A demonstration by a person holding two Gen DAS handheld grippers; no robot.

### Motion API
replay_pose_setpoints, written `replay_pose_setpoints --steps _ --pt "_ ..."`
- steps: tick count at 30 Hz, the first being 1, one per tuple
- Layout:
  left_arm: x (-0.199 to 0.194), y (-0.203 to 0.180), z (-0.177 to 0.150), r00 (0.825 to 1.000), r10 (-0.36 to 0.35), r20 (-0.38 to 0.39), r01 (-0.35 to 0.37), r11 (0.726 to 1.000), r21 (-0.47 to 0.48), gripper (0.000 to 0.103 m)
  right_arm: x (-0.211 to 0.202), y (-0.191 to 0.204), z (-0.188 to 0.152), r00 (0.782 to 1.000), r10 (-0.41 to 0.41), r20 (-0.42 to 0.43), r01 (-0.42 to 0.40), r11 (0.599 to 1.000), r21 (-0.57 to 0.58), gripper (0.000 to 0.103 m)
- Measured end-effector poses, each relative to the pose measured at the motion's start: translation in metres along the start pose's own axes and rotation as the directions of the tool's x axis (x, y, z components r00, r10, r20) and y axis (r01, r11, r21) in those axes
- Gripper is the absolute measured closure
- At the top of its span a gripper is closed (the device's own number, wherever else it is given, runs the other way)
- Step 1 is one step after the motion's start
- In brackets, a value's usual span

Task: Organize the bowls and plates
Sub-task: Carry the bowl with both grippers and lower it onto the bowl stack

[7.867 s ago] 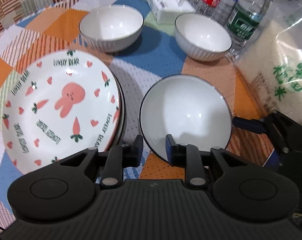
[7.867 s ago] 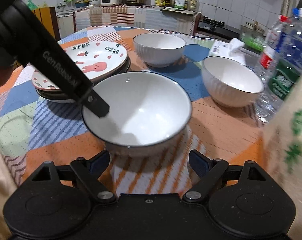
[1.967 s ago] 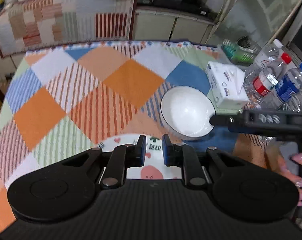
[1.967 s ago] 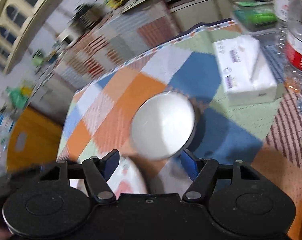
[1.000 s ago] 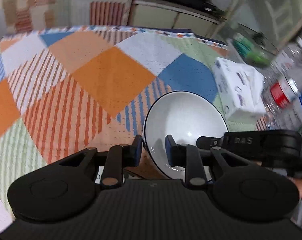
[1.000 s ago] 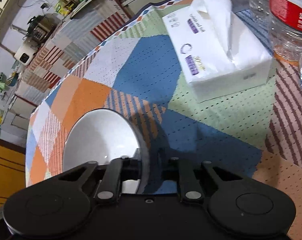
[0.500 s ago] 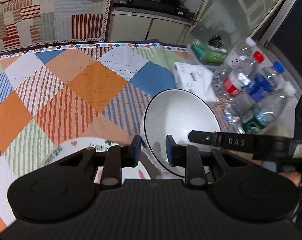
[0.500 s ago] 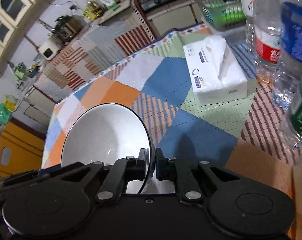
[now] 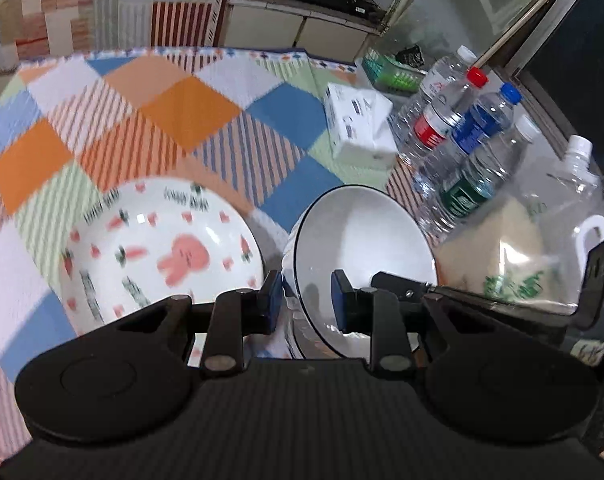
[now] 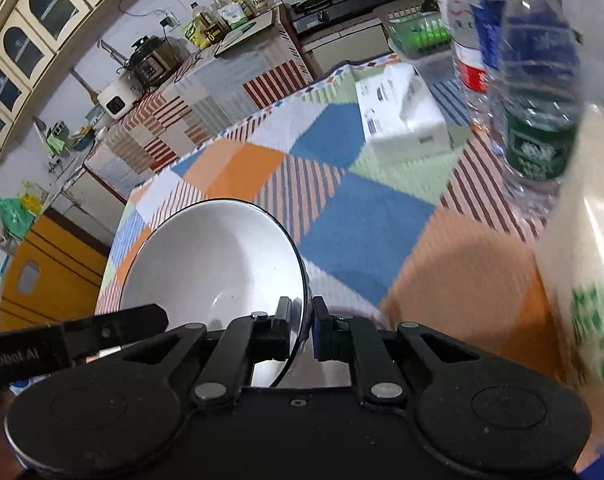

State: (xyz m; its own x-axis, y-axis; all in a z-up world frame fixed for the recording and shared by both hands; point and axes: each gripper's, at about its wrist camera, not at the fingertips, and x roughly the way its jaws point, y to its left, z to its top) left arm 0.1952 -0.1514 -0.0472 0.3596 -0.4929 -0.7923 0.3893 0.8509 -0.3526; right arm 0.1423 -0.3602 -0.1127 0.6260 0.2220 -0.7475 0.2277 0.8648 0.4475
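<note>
A white bowl with a dark rim (image 9: 362, 240) is held tilted above the patchwork tablecloth, with ribbed white bowl walls (image 9: 291, 280) showing under it. My left gripper (image 9: 306, 300) has its fingers either side of the bowl's near rim. My right gripper (image 10: 306, 326) is shut on the same bowl's rim (image 10: 213, 264). The bunny-and-carrot plate (image 9: 157, 248) lies on the cloth to the left of the bowl.
A white tissue box (image 9: 360, 128) sits at the back right. Several water bottles (image 9: 458, 128) stand to its right, then a clear bag of rice (image 9: 522, 248) and a jug. The table's far edge faces kitchen counters.
Both grippers have carried the bowl back toward the near side of the table. The bunny plate has come fully into the left view and the bottles and rice bag are nearer.
</note>
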Motion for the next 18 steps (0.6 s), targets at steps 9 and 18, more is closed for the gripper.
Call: replay_pose_setpoints --steps 9,18 --pt "0.01 -0.01 -0.018 0.998 -0.022 -0.055 0.021 1.0 -0.018 0.079 -0.017 -0.009 -0.027 0.999 -0.048 -0.021 0.047 0.996 -0.071 0.087" --pt "0.024 -0.003 -0.034 0.993 -0.037 -0.109 0.03 0.997 -0.066 0.079 -0.019 -0.008 -0.037 0.991 -0.133 0.002 0.132 0.983 -0.13 0.087"
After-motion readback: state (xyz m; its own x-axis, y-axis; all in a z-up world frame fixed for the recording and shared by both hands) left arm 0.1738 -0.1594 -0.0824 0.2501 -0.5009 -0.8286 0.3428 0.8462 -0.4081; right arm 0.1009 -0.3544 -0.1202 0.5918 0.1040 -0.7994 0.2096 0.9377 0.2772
